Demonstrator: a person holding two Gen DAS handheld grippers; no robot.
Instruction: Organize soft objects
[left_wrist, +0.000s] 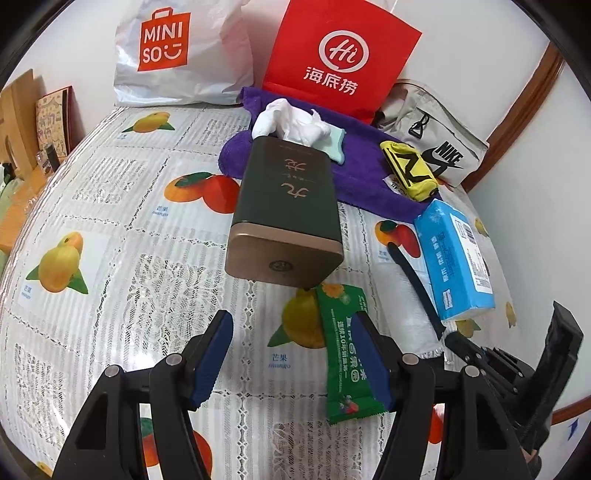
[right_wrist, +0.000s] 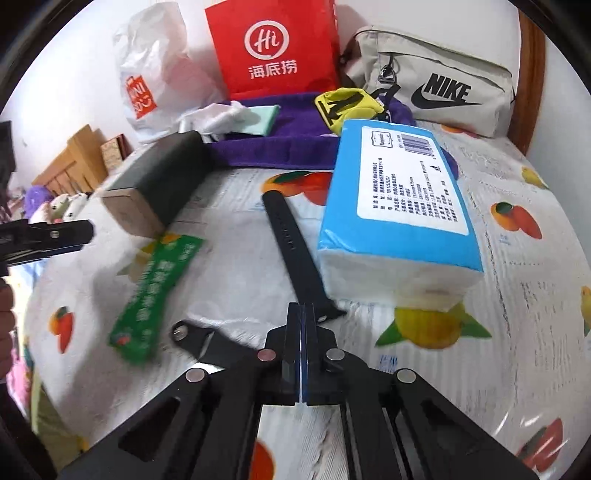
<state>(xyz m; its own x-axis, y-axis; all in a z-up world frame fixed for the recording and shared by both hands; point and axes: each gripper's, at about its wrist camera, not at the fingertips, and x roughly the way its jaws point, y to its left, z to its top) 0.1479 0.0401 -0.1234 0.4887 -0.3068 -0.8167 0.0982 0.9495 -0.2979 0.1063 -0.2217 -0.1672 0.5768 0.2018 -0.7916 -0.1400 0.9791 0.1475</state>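
Observation:
A purple towel lies at the back of the table, with a white cloth, a mint cloth and a yellow-black fabric item on it. A blue tissue pack lies right; it also shows in the right wrist view. My left gripper is open just above the table, with a green snack packet by its right finger. My right gripper is shut, its tips at the near end of a black strap; whether it grips the strap I cannot tell.
A dark green tin lies on its side mid-table with the white cloth at its mouth. A white Miniso bag, a red paper bag and a beige Nike pouch stand along the wall. The fruit-print tablecloth covers the table.

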